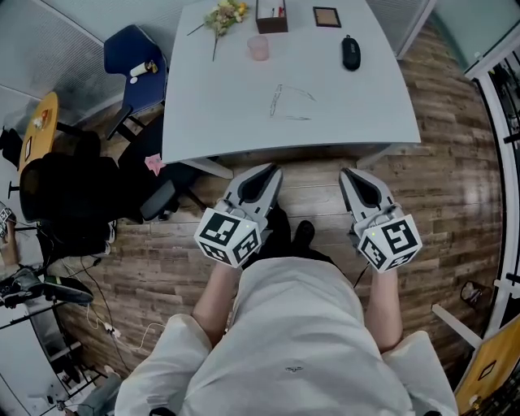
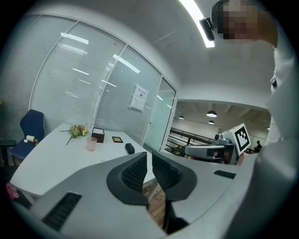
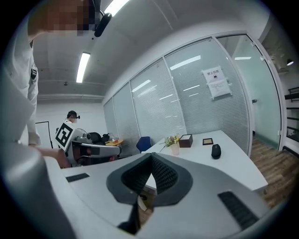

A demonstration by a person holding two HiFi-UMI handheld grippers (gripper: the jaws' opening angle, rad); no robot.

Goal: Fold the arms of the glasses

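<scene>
— On the white table [image 1: 366, 106], where are the glasses [image 1: 288, 101]?
— Roughly mid-table, a thin wire pair lying flat and well apart from everything else. The pink cup [image 1: 258, 48] is farther back and a little left, and the black mouse [image 1: 350, 53] is farther back on the right.
— Which way do they point?
— As far as the thin lines show, the front runs near to far on the left side of the pair. Both arms stretch away from it toward the right, spread out rather than folded. The detail is too fine to be sure.
— And the grippers?
— Neither one is over the table. Both hang just short of its near edge, above the wooden floor [image 1: 455, 187], with their noses toward the table. The left gripper [image 1: 272, 168] has its jaws a narrow slit apart with nothing between them. The right gripper [image 1: 349, 172] has its jaws pressed together, also empty.
— Is either one close to the glasses?
— No, both are well apart from them, one on each side of the line toward the pair.
— What else is on the table?
— Along the far edge there are flowers [image 1: 226, 15], a dark box [image 1: 271, 16] and a small frame [image 1: 327, 16].
</scene>
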